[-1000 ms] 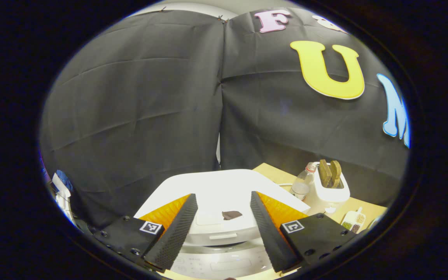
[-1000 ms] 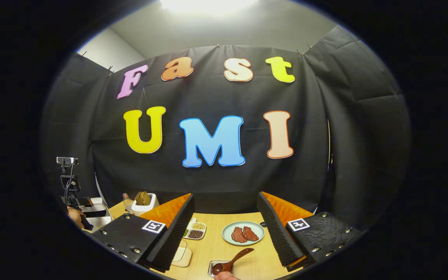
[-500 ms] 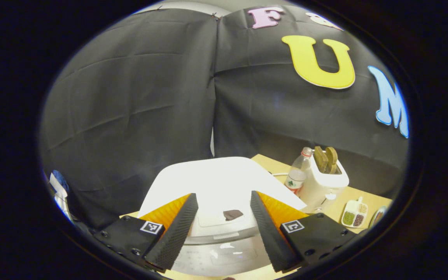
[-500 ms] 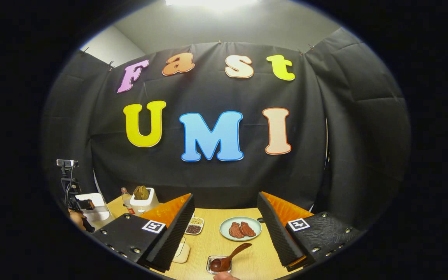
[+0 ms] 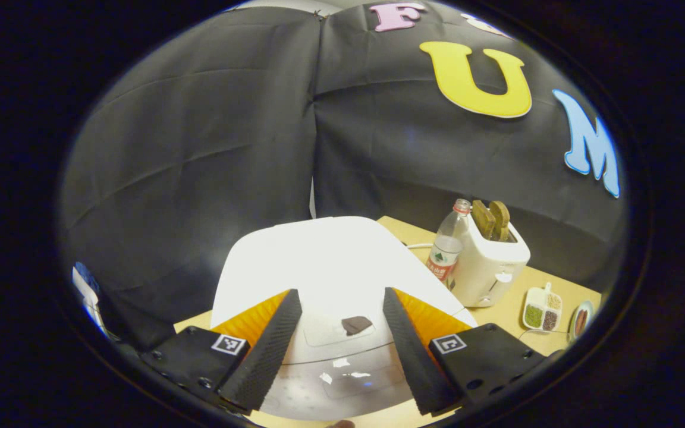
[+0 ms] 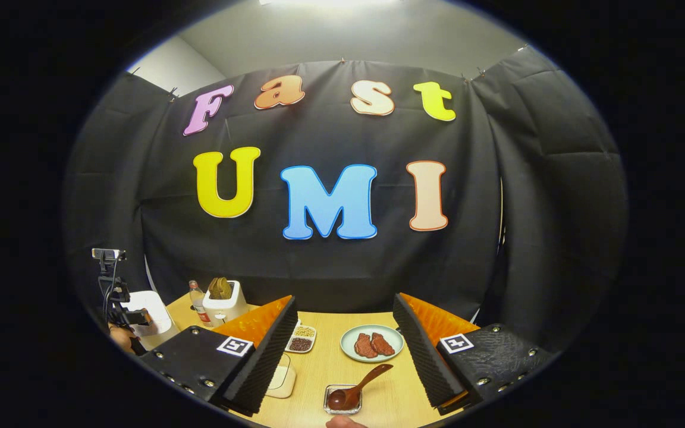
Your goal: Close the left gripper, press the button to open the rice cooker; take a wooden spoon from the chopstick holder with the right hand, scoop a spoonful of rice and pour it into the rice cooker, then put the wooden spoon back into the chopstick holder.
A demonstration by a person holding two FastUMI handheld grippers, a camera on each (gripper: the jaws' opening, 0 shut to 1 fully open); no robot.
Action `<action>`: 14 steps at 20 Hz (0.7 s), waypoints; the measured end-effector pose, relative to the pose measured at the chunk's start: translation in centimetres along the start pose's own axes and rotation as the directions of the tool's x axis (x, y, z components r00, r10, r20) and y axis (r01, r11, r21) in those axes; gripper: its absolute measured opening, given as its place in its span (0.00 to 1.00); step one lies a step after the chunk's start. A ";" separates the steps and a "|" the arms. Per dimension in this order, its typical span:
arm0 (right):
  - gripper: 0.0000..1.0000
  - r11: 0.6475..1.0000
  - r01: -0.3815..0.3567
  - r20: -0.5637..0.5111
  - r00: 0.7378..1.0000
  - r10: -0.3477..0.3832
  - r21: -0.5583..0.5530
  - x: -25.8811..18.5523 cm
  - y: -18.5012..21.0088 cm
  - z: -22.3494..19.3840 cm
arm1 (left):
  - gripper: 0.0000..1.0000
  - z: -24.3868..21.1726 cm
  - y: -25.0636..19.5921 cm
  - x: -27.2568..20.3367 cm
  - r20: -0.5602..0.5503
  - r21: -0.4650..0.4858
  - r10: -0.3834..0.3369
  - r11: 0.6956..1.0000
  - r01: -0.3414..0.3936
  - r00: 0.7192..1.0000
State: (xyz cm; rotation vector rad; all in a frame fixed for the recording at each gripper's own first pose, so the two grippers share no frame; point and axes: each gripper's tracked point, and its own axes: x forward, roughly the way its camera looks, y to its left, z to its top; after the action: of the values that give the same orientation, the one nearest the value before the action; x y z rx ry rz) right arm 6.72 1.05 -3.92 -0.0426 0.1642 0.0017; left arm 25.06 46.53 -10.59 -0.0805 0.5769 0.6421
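Tabletop (image 6: 319,368) carries all. Rice cooker (image 5: 324,267), lid down, sits left of toaster (image 5: 488,261). Left gripper (image 5: 339,351) hovers above cooker, fingers spread, empty. Right gripper (image 6: 342,356) fingers spread, empty, over spoon (image 6: 357,386) lying in small dish (image 6: 342,399), far right of cooker.
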 end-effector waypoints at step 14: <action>0.98 0.994 0.092 0.077 0.992 -0.096 0.060 -2.4 -0.8 1.3 | 0.97 6.6 -4.9 -2.6 0.280 0.194 -0.350 0.933 0.304 0.894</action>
State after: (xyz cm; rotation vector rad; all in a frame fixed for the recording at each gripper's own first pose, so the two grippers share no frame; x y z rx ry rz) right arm 4.54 0.27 -2.20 0.0065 0.0827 -0.0952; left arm 29.39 42.82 -4.17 0.0599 0.2918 0.2718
